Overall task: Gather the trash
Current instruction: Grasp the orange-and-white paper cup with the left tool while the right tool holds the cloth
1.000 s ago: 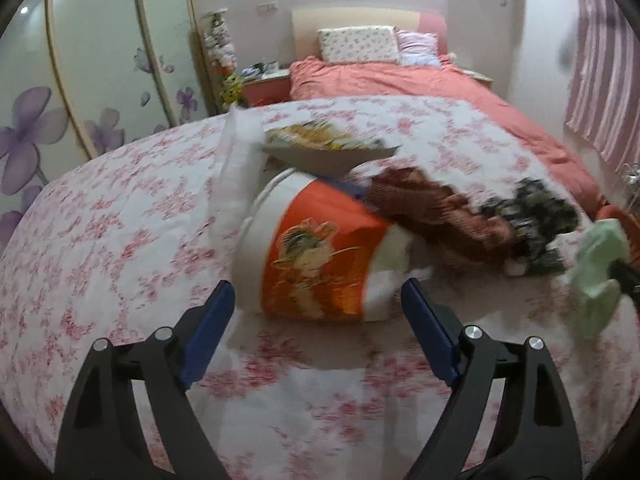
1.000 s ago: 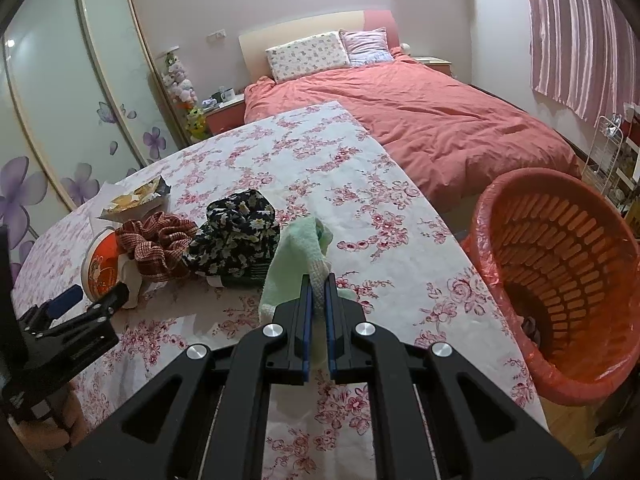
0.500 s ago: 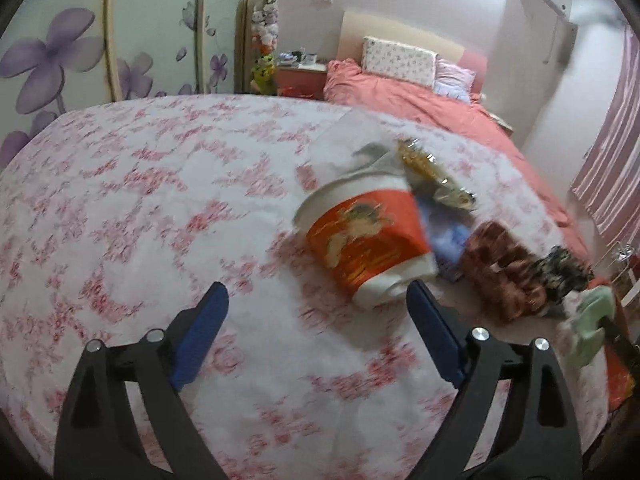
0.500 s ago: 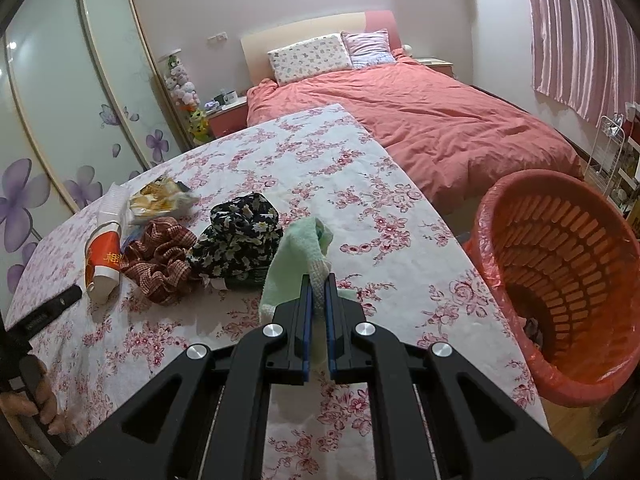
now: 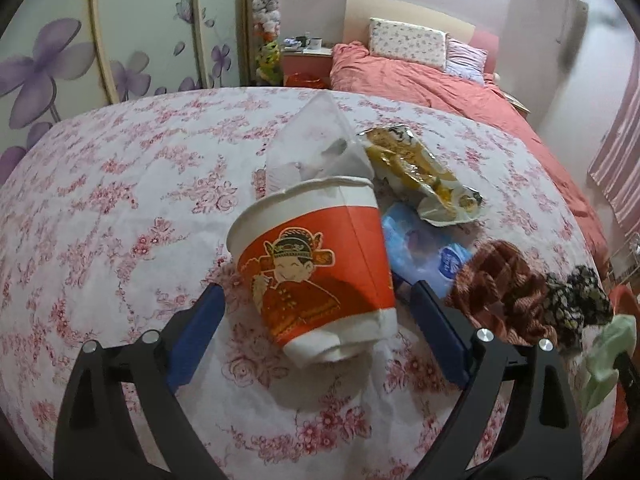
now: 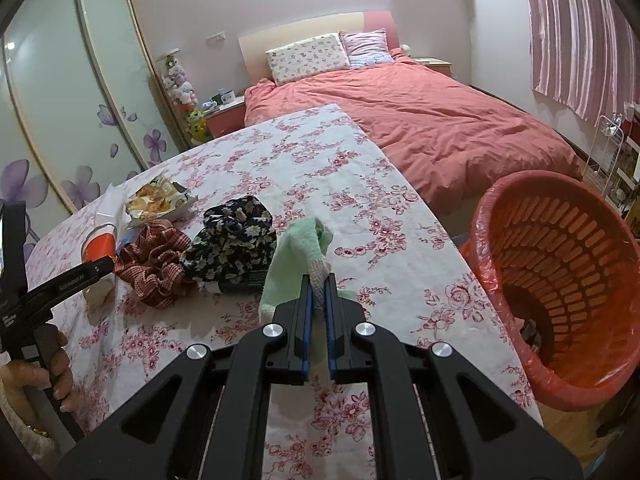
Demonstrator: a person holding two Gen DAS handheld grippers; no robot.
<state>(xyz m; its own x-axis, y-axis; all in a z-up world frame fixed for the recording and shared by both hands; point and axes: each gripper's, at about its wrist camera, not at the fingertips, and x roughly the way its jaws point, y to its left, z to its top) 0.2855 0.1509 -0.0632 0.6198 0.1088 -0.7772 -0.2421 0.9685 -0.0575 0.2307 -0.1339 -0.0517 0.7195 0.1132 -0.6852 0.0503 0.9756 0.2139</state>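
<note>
A paper cup, orange with a cartoon figure and a white rim, lay on its side on the flowered table, mouth turned away from the camera and base nearest it. It looked empty and light, with thin walls that would likely crumple under a hard squeeze and could roll if nudged; the safest hold seemed to be across the orange middle of the body, pressed gently.

The left tongs stood wide, having just been opening further, one blue pad on each side of the cup's lower half and neither touching it.

Just behind the cup lay a clear plastic wrapper, a crinkled snack bag and a blue packet, all soft, light litter. To the right sat a rust checked cloth and a dark floral cloth.

The right tongs were pinched nearly closed on a pale green cloth, held just above the table. Off the table's right edge stood an orange basket with a red liner, apparently where the rubbish belongs. A hand gripped the left tool's handle. A bed filled the background.
</note>
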